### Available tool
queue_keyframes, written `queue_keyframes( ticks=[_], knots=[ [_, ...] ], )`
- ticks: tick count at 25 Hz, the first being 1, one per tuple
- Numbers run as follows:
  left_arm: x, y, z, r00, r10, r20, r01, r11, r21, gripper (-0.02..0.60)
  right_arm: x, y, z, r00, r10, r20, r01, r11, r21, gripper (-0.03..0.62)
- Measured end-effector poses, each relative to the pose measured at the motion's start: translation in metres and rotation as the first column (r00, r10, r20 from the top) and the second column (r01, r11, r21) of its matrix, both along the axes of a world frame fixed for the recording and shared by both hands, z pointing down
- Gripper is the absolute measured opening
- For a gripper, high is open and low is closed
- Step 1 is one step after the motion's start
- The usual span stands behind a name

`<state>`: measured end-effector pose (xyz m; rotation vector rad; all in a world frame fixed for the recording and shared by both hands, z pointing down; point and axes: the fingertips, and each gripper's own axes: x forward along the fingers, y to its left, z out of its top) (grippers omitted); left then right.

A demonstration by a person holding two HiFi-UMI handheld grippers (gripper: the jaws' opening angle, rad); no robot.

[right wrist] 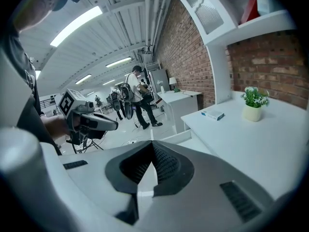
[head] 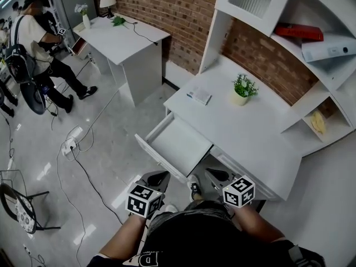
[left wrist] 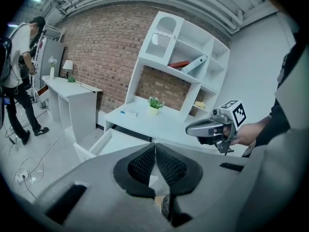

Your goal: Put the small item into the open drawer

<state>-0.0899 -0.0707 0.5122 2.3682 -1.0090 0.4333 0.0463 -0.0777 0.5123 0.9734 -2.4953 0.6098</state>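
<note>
The small item (head: 199,95), a flat white and blue box, lies on the white desk (head: 250,138) near its far left corner, behind the open drawer (head: 179,147). It also shows as the small box (left wrist: 129,113) in the left gripper view and as the box (right wrist: 213,115) in the right gripper view. The drawer looks empty. My left gripper (head: 158,176) hangs just in front of the drawer's front panel, jaws shut with nothing between them. My right gripper (head: 214,173) is beside it at the desk's front edge, also shut and empty. Both are well short of the box.
A potted plant (head: 243,90) stands on the desk right of the box. Shelves (head: 311,43) rise over the desk's back and right. Another white desk (head: 125,38) stands far left, with a person (head: 39,43) near it. Cables (head: 72,143) and a chair (head: 22,207) are on the floor.
</note>
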Motion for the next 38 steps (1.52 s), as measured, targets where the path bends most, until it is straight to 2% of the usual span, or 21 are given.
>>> queue_keyframes(
  ticks=[7,10,14,19,29,32,38],
  knots=[
    [0.003,-0.034,0.004,0.998,-0.053,0.032,0.053,0.999,-0.011,0.018,0.006,-0.061,-0.004,0.998,-0.022,0.050,0.022,1.000,0.011,0.005],
    [0.007,-0.054,0.006,0.996,-0.074,0.041,0.075,0.997,-0.020,0.018,0.012,-0.093,-0.002,0.999,-0.038,0.038,0.037,0.999,0.018,0.005],
    [0.014,-0.086,0.006,0.992,-0.109,0.059,0.110,0.994,-0.015,0.018,0.026,-0.141,0.011,0.997,-0.064,-0.044,0.065,0.997,0.034,0.006],
    [0.018,-0.120,0.014,0.982,-0.166,0.092,0.170,0.985,-0.037,0.018,0.039,-0.201,0.037,0.975,-0.125,-0.185,0.137,0.989,0.053,0.006],
    [0.026,-0.165,0.038,0.958,-0.248,0.145,0.263,0.960,-0.097,0.018,0.051,-0.293,0.069,0.960,-0.168,-0.226,0.178,0.984,0.025,0.009],
    [0.026,-0.173,0.043,0.951,-0.270,0.153,0.289,0.950,-0.116,0.018,0.058,-0.321,0.083,0.949,-0.171,-0.264,0.183,0.983,0.019,0.036],
    [0.024,-0.185,0.049,0.931,-0.327,0.159,0.348,0.928,-0.130,0.018,0.063,-0.377,0.110,0.921,-0.174,-0.349,0.194,0.981,0.023,0.130]
  ],
)
